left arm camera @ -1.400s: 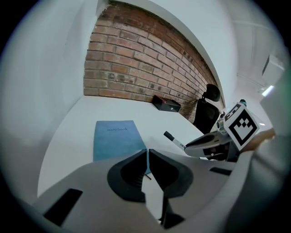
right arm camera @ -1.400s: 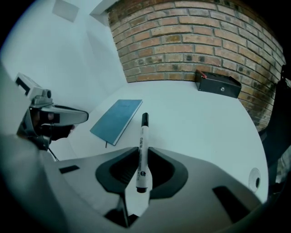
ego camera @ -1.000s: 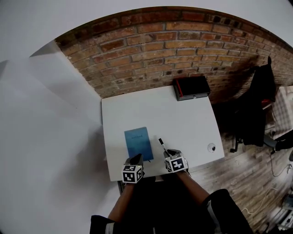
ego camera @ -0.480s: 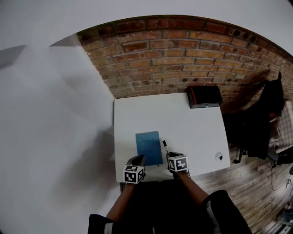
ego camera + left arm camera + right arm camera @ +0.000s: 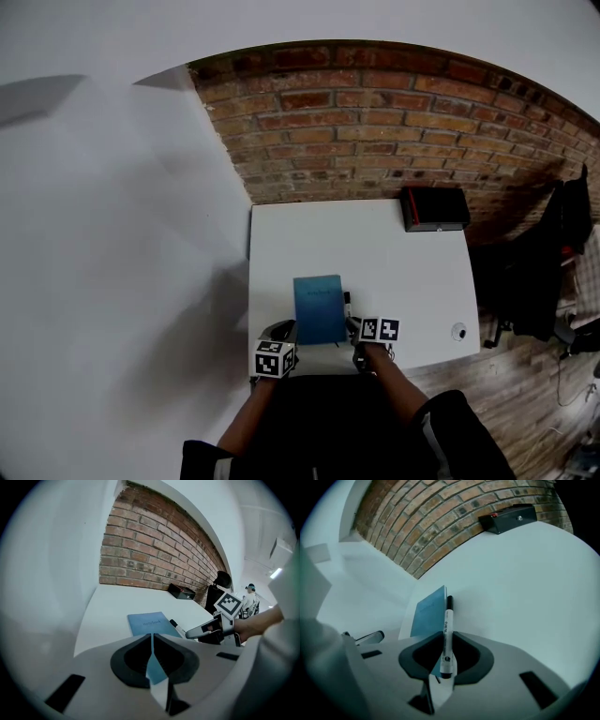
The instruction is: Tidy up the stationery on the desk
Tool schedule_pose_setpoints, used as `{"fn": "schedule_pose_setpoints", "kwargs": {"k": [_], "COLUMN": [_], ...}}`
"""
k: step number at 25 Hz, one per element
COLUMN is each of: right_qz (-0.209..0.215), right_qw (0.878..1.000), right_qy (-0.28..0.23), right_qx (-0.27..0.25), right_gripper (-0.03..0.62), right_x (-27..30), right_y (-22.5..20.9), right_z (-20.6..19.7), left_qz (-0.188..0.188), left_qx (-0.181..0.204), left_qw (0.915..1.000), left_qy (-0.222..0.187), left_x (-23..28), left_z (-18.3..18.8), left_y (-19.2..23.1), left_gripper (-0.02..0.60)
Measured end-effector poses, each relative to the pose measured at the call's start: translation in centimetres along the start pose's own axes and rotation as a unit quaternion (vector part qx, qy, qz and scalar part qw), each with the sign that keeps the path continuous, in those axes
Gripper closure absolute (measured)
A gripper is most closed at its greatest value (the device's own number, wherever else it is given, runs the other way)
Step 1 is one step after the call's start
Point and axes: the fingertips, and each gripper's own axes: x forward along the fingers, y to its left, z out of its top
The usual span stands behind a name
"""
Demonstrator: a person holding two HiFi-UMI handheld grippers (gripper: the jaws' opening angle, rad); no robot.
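Blue notebook [image 5: 319, 309] and white pen [image 5: 447, 630] on a white table [image 5: 394, 262], with red-brown brick behind.

The notebook cover is plain mid-blue with a small line of darker lettering. The pen has a white barrel with black print and a black cap. The box [image 5: 434, 208] is black with a red strip along one side. The brick wall [image 5: 375, 122] is red-brown with pale mortar lines, and the side wall [image 5: 122, 234] is plain white. The floor [image 5: 525, 394] is brown wood planks. The left tongs [image 5: 152, 639] and right tongs [image 5: 445, 641] are pale grey with black pads. Their cubes [image 5: 272, 358] are white with black square markers. The chair [image 5: 539, 272] is black.
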Motion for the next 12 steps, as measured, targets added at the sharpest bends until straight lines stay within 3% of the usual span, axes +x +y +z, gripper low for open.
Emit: {"fn": "schedule_pose_setpoints", "kwargs": {"k": [12], "right_qz": [0.011], "right_qw": [1.0], "right_qy": [0.015], "right_qx": [-0.01], "right_gripper": [0.513], "right_x": [1.3], "right_y": [0.3], "right_z": [0.3], "left_qz": [0.002], "left_qx": [-0.007], "left_qw": [0.9999], "left_qy": [0.008], "left_x": [-0.4], "left_z": [-0.5], "left_y": [1.6], "left_gripper": [0.555]}}
